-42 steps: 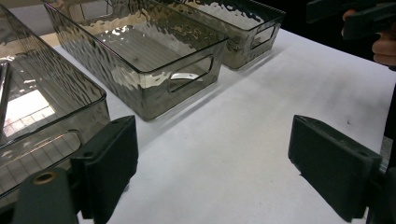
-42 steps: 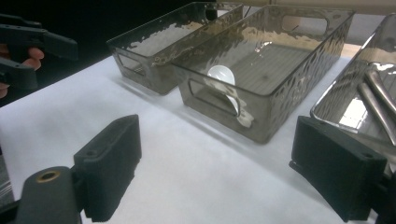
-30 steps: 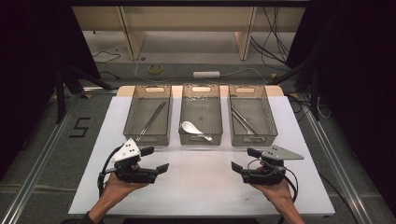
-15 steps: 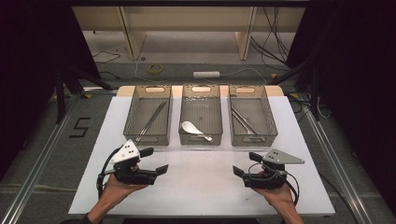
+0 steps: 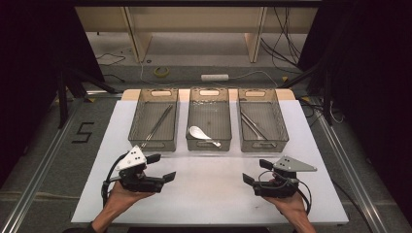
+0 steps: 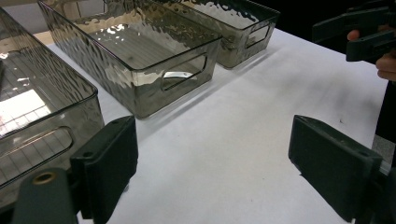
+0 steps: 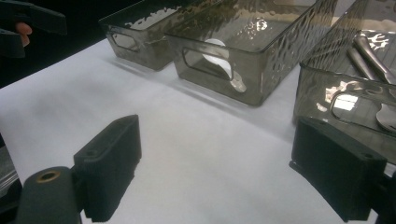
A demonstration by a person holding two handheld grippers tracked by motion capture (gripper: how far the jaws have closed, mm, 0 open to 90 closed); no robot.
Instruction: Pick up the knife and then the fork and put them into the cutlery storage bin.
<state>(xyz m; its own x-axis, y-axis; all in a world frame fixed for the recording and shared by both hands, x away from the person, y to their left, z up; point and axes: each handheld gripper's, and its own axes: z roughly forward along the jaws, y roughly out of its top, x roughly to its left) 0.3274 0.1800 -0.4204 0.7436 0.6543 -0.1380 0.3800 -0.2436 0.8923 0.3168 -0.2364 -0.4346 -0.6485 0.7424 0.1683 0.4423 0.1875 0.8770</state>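
Note:
Three smoky clear bins stand in a row at the back of the white table [image 5: 214, 194]. Long thin utensils lie in the left bin [image 5: 154, 121], a white spoon [image 5: 200, 134] in the middle bin [image 5: 209, 97], and metal utensils [image 5: 252, 126] in the right bin [image 5: 258, 99]. My left gripper [image 5: 163, 167] is held open over the near left of the table, its jaws wide apart around bare table [image 6: 219, 172]. My right gripper [image 5: 255, 171] is open too at the near right, nothing between its jaws [image 7: 224, 170]. From there the spoon [image 7: 217, 56] shows through the bin wall.
A broad strip of white table lies between the bins and both grippers. Beyond the table are cables, a shelf frame and a floor mark "5" [image 5: 82, 132]. Metal rails run along both sides. Each gripper view shows the other gripper far off [image 6: 359, 32] [image 7: 28, 21].
My right gripper has drifted slightly toward the near edge of the table. The left gripper has hardly moved. Both stay open.

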